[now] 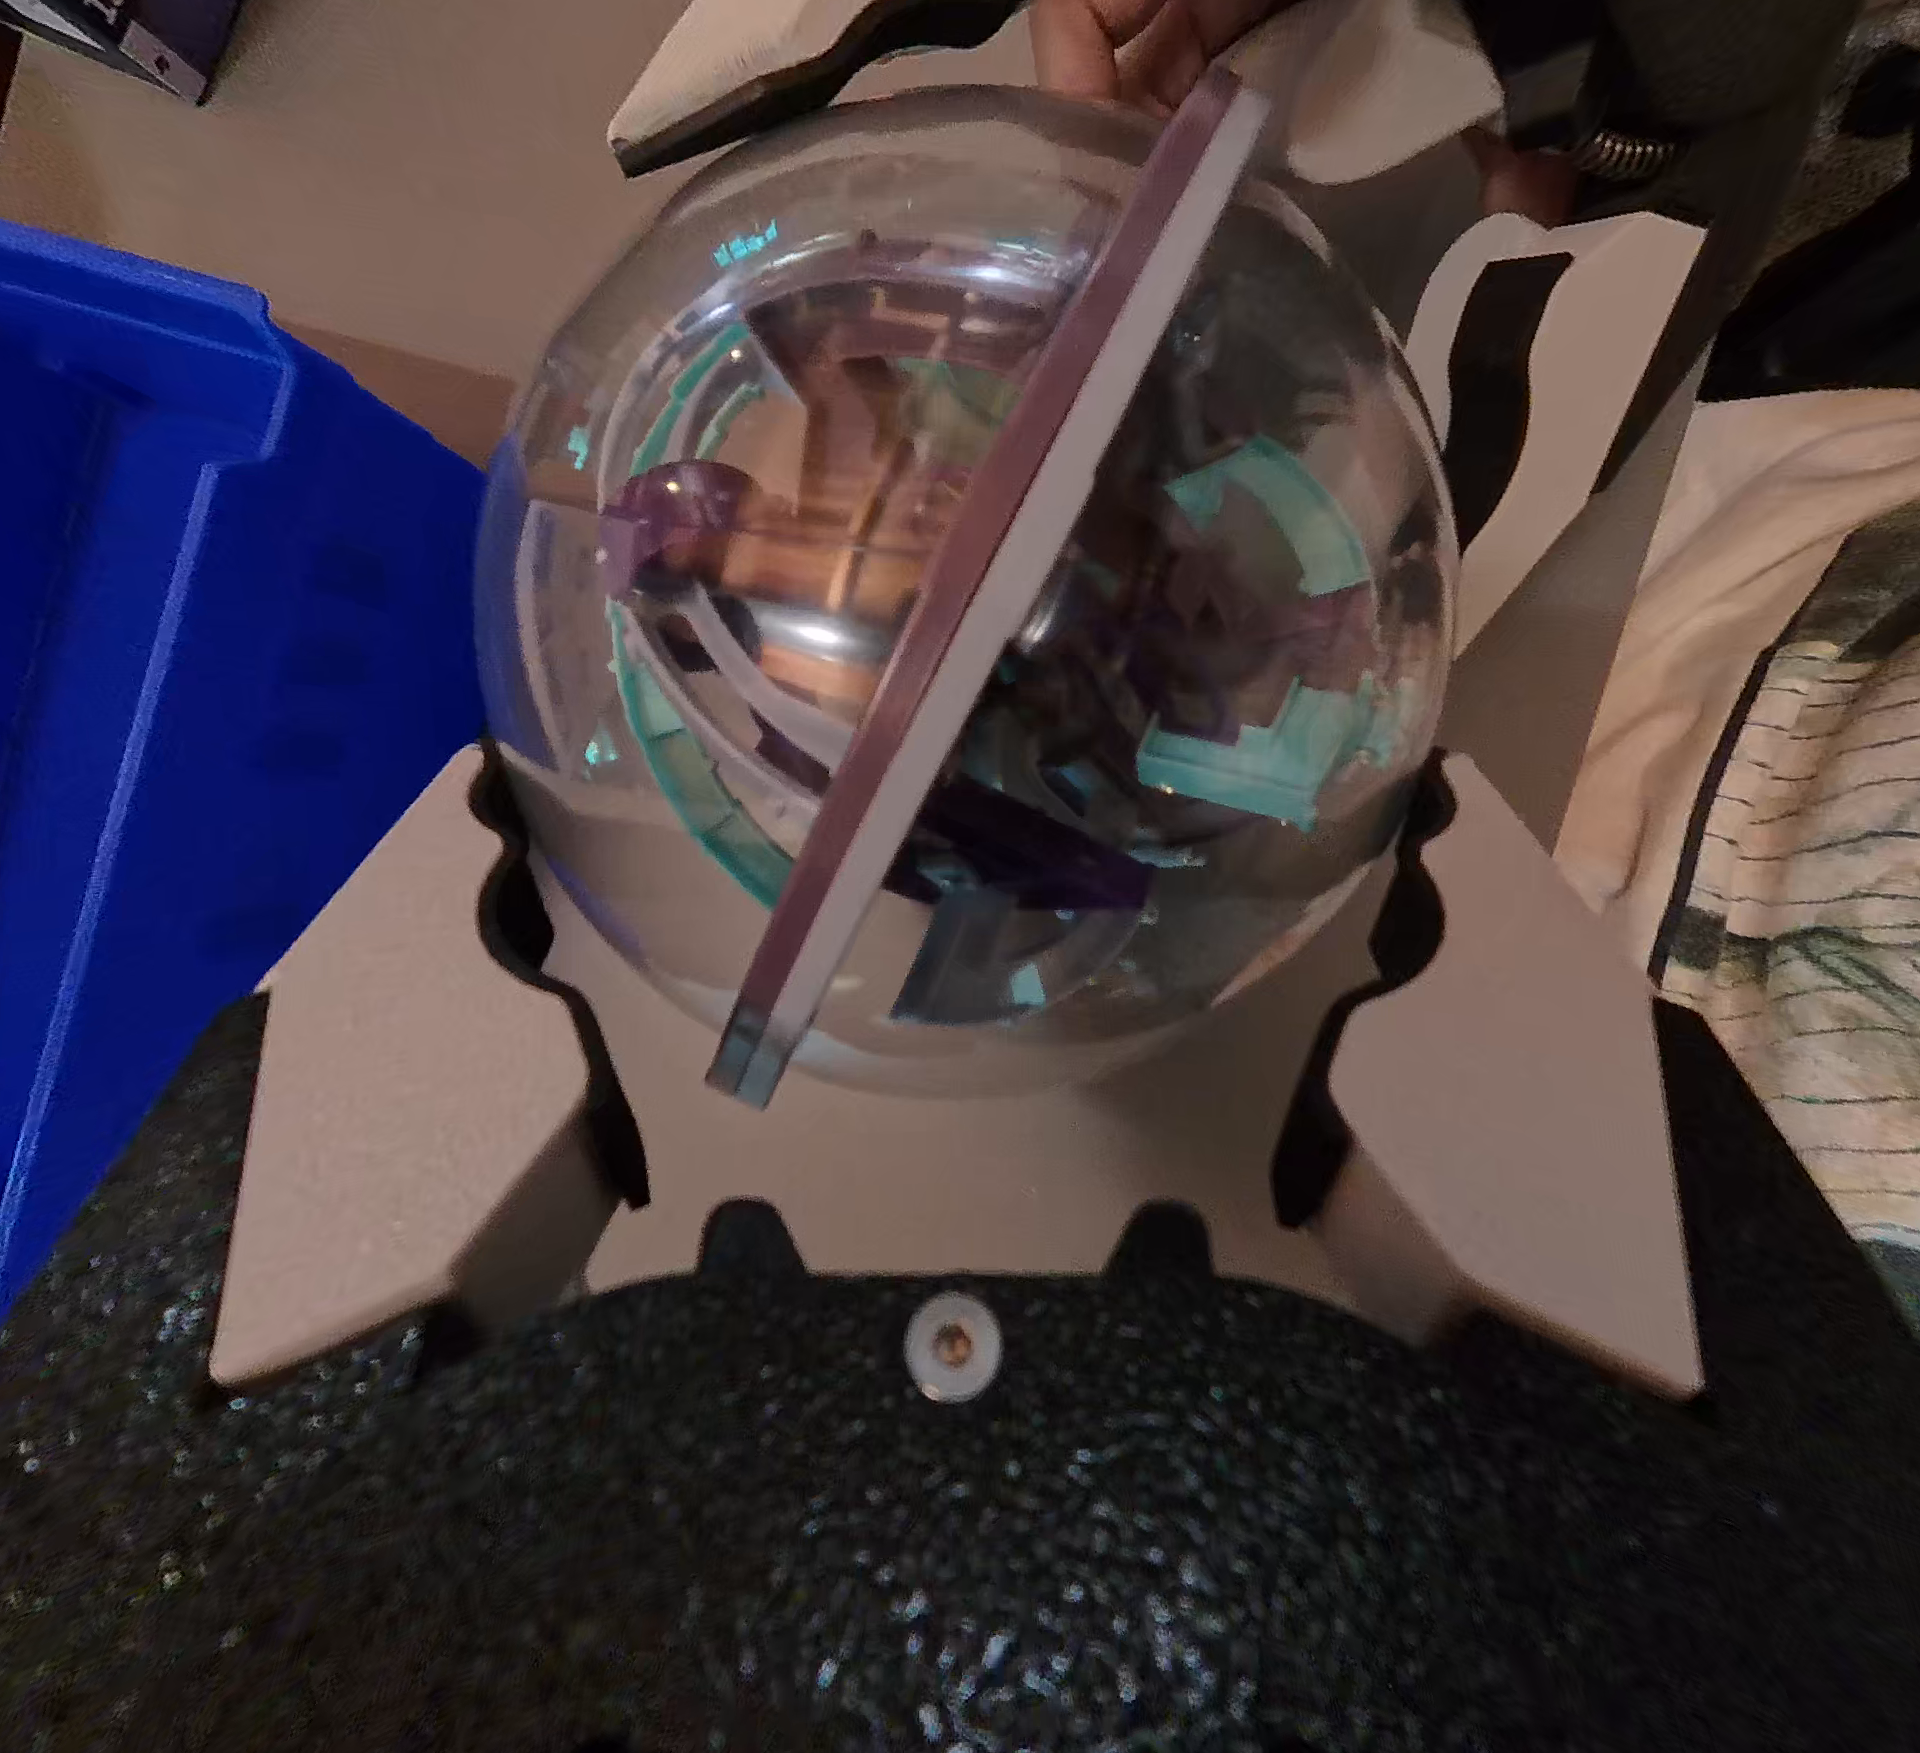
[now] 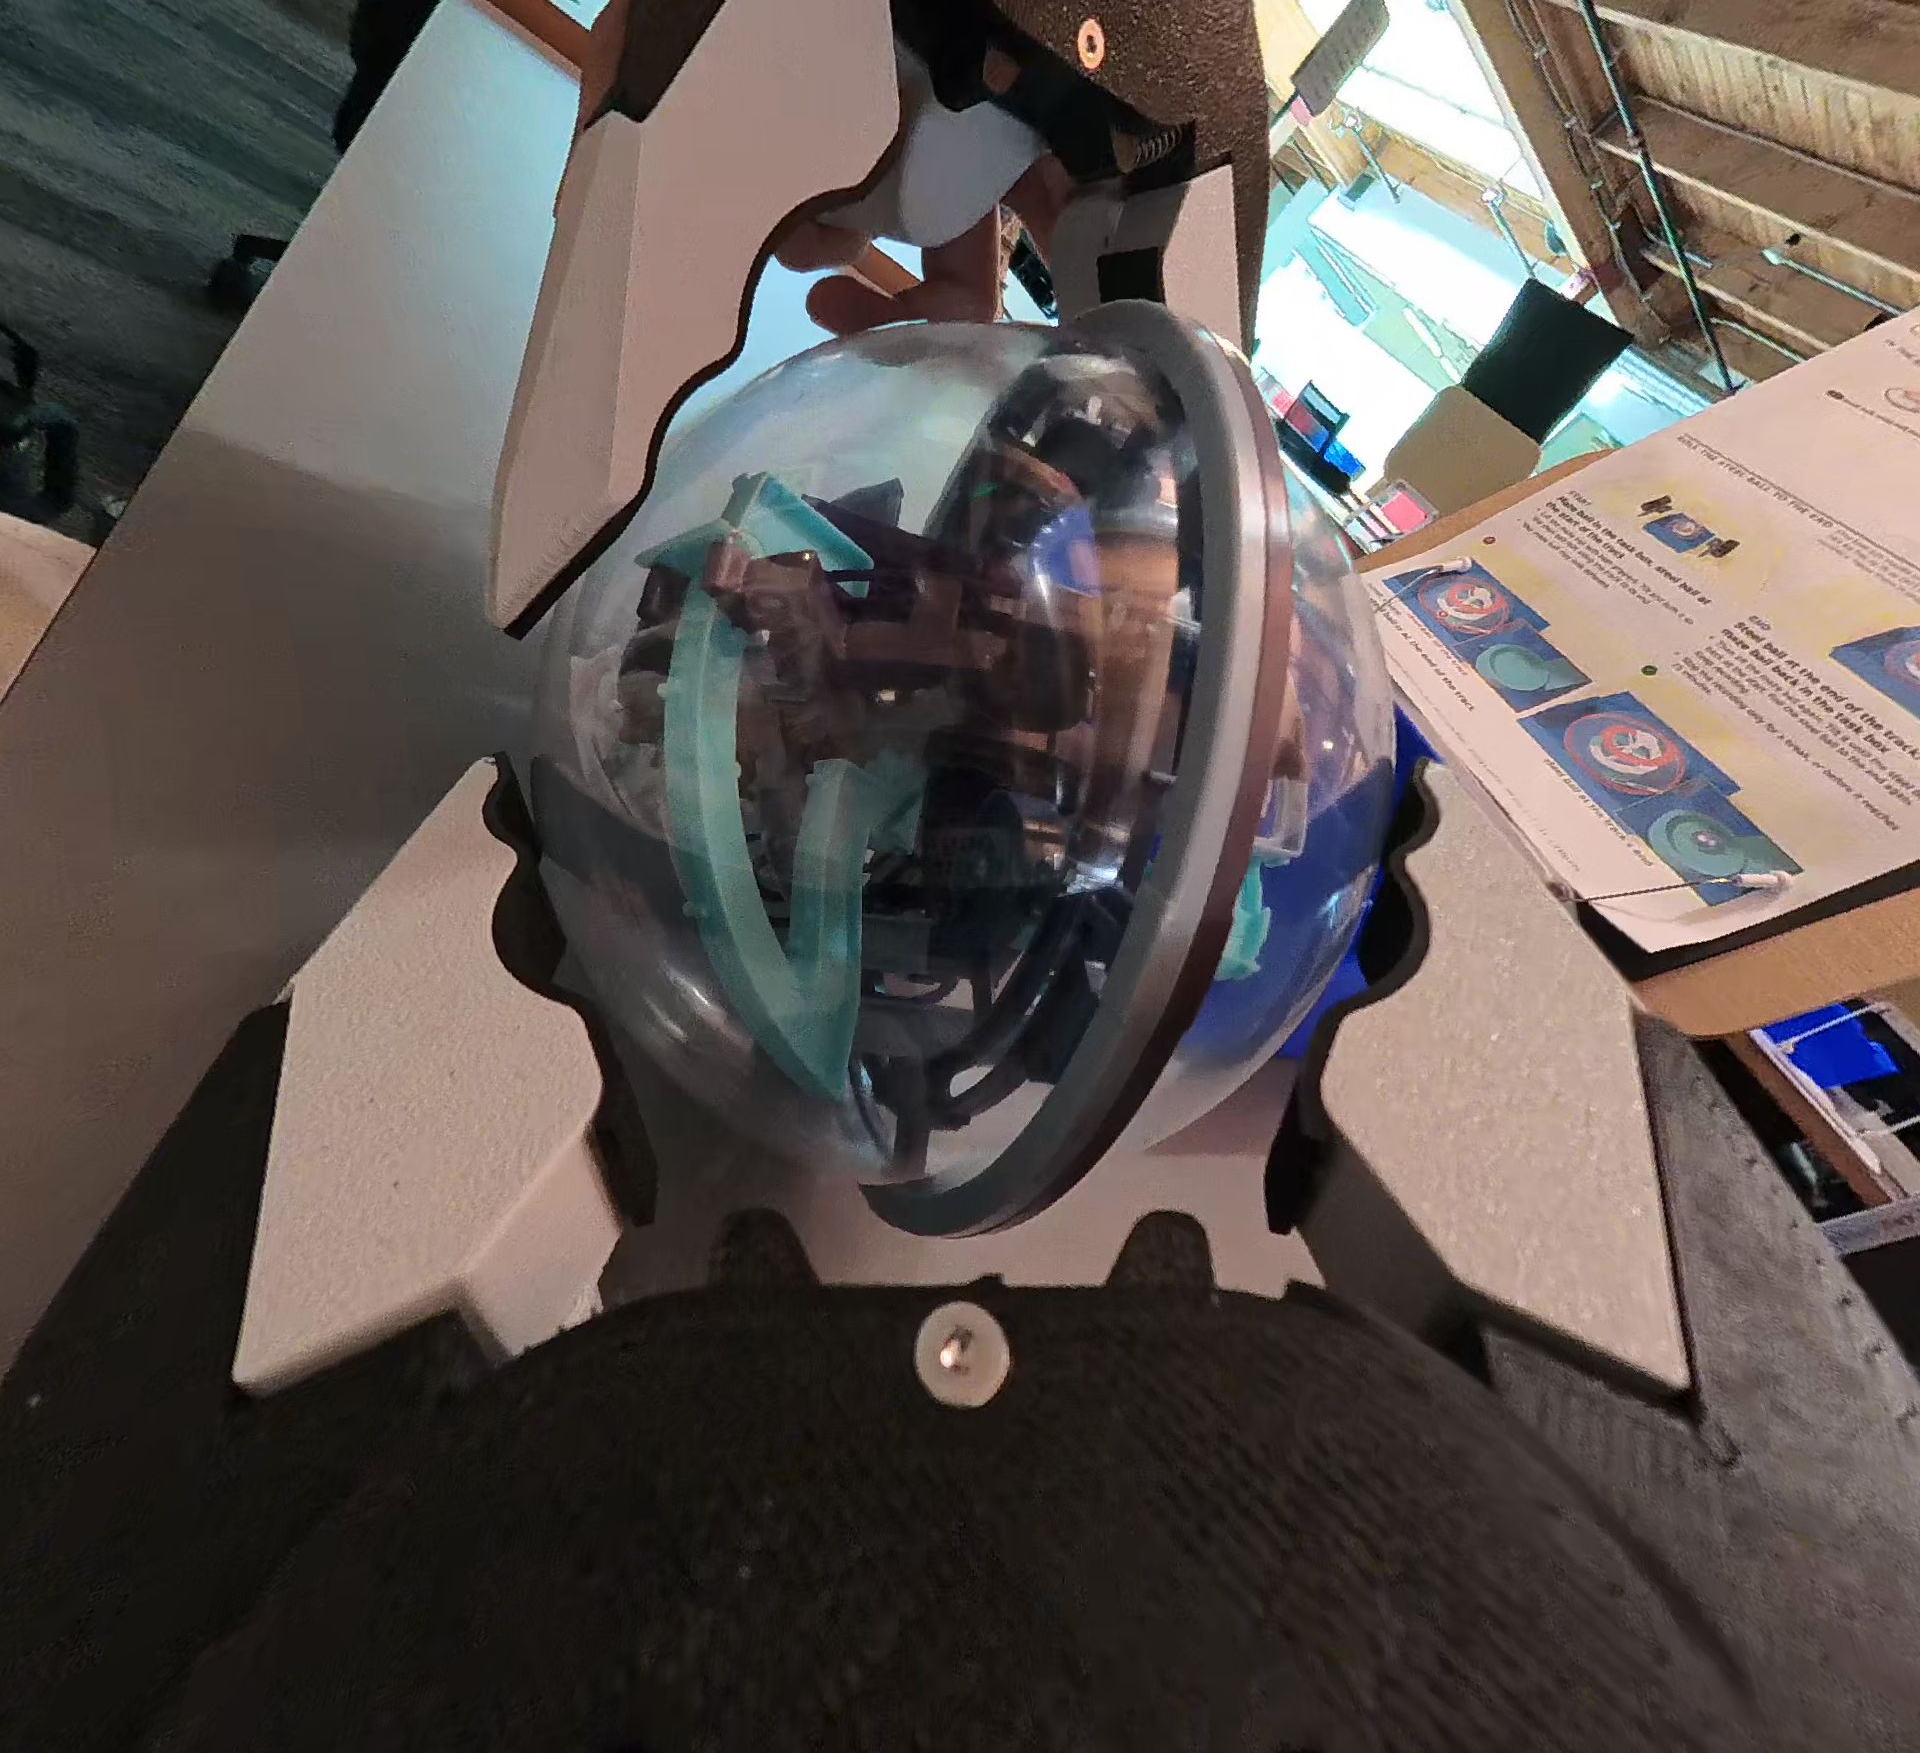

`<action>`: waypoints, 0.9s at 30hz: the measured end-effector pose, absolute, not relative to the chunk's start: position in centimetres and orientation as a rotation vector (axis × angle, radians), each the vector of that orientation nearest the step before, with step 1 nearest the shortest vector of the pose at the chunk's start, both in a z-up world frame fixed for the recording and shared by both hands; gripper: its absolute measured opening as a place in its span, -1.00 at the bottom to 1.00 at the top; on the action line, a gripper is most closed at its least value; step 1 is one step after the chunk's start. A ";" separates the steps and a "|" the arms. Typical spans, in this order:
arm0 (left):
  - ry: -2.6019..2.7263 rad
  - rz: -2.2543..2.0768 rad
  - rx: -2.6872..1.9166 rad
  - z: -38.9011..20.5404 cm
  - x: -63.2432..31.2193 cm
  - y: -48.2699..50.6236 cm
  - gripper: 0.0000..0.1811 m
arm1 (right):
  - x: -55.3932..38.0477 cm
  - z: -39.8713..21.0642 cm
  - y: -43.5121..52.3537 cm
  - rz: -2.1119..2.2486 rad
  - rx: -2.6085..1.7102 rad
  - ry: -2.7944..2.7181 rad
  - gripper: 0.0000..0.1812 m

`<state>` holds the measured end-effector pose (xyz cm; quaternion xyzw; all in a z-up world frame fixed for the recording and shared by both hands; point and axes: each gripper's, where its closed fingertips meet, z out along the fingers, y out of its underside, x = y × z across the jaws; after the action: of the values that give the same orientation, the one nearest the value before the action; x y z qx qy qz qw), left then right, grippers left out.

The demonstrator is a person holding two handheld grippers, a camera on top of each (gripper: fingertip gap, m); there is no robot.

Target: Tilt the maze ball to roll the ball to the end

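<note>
The maze ball (image 1: 966, 581) is a clear sphere with a grey-purple ring (image 1: 997, 560) round its middle and teal and purple tracks inside. My left gripper (image 1: 961, 768) is shut on it, one pale finger on each side. My right gripper (image 2: 956, 778) is shut on the same maze ball (image 2: 935, 768), gripping it from the opposite side. Each gripper's fingers show at the top of the other's view: the right one's fingers (image 1: 883, 10), the left one's fingers (image 2: 675, 249). The ring stands tilted. A small shiny spot (image 1: 1042, 628) lies by the ring; I cannot tell if it is the steel ball.
A blue bin (image 1: 156, 664) stands close at the left. A person's hand (image 1: 1122, 30) and patterned clothing (image 1: 1766, 820) are behind and to the right. An illustrated instruction sheet (image 2: 1683, 664) on a cardboard board is at the right. A white table (image 2: 312, 456) lies below left.
</note>
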<state>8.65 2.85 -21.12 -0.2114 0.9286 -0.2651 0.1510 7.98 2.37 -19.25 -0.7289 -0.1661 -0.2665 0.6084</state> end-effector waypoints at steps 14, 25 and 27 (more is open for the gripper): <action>2.570 -1.364 -0.741 -17.7 10.1 1.6 0.65 | 8.9 -20.8 2.7 -0.595 -1.749 -0.365 0.74; 2.561 -1.482 -0.914 -19.0 10.5 2.6 0.74 | 9.6 -21.7 3.5 -0.565 -1.789 -0.296 0.69; 2.527 -1.511 -0.984 -18.9 10.8 2.9 0.75 | 10.1 -22.4 3.5 -0.572 -1.810 -0.276 0.68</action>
<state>10.78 2.94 -18.92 -0.3171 0.8139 -0.4866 0.0189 10.14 3.47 -22.37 -0.7726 -0.1178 -0.2440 0.5742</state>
